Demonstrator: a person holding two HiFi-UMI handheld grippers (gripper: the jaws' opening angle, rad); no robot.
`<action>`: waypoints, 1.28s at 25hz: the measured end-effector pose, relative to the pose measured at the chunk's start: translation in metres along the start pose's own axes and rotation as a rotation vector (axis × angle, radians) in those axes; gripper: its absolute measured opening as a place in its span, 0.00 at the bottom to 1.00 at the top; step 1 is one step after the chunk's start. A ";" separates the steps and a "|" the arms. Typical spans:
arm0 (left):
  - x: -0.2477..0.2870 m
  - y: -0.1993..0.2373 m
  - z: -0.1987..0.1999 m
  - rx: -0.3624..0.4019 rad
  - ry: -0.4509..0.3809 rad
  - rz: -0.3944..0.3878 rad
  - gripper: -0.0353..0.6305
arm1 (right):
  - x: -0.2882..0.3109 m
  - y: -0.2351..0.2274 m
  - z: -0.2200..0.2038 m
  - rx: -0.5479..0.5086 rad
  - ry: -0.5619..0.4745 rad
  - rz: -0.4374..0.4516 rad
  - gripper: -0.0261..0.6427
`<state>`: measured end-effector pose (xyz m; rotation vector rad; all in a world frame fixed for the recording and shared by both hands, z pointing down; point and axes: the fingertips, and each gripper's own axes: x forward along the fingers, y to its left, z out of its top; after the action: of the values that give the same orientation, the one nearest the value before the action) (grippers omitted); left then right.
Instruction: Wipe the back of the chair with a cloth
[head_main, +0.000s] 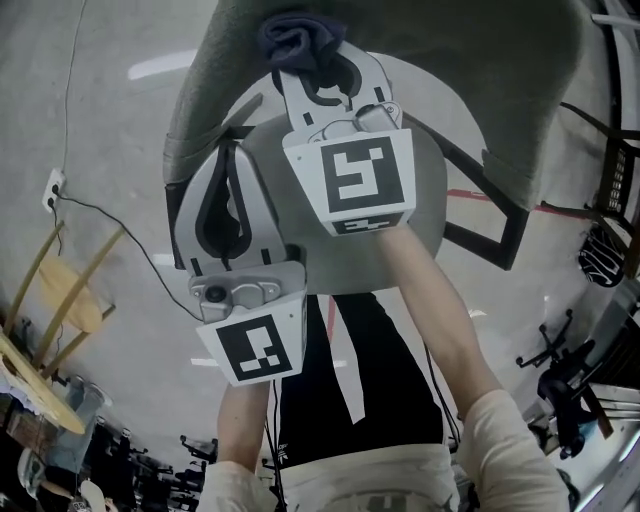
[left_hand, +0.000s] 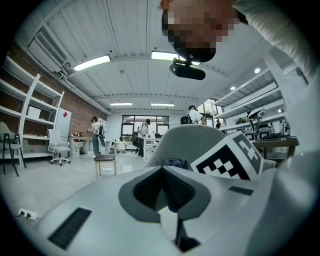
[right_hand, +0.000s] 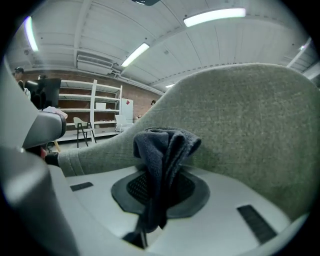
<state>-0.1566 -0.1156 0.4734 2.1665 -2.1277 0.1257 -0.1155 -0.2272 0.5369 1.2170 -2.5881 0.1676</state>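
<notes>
Quick notes on the wiping step. The right claw (head_main: 322, 68) was clamped on a dark blue cloth (right_hand: 162, 150), which was bunched into a wad poking out past the tips. In the head view that wad sat at 12 o'clock, right up at the grey fabric chair back (head_main: 450, 60). I couldn't tell if it was actually touching or just beside it.

My take on doing this well: since the cloth was balled up, only a small patch would meet the fabric. So I'd lean the wad in firmly and go in overlapping side-to-side strokes across the curve. Lead with the cloth, not the plastic tips, or they'd drag on the upholstery. Hold the squeeze too, because rough fabric like that could tug the cloth out.

As for pose, the right forearm (head_main: 440, 320) reached out long from 5 o'clock toward 12, nearly straight, with the claw pointed at the back. The left claw (head_main: 225, 150) hung at about 8 o'clock from the right one, jaws together on nothing, its tips near the chair's side edge. Its forearm (head_main: 240, 420) was tucked in close at 6 o'clock.
</notes>
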 end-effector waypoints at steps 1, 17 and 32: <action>0.003 -0.003 0.000 -0.001 0.001 -0.009 0.08 | -0.001 -0.007 -0.001 0.005 0.002 -0.018 0.13; 0.033 -0.075 0.002 0.032 0.004 -0.226 0.08 | -0.068 -0.134 -0.029 0.120 0.055 -0.466 0.13; 0.033 -0.148 -0.003 0.055 0.001 -0.418 0.08 | -0.181 -0.200 -0.064 0.207 0.069 -0.856 0.12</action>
<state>-0.0083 -0.1452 0.4779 2.5824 -1.6383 0.1510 0.1610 -0.2074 0.5420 2.2084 -1.8070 0.2860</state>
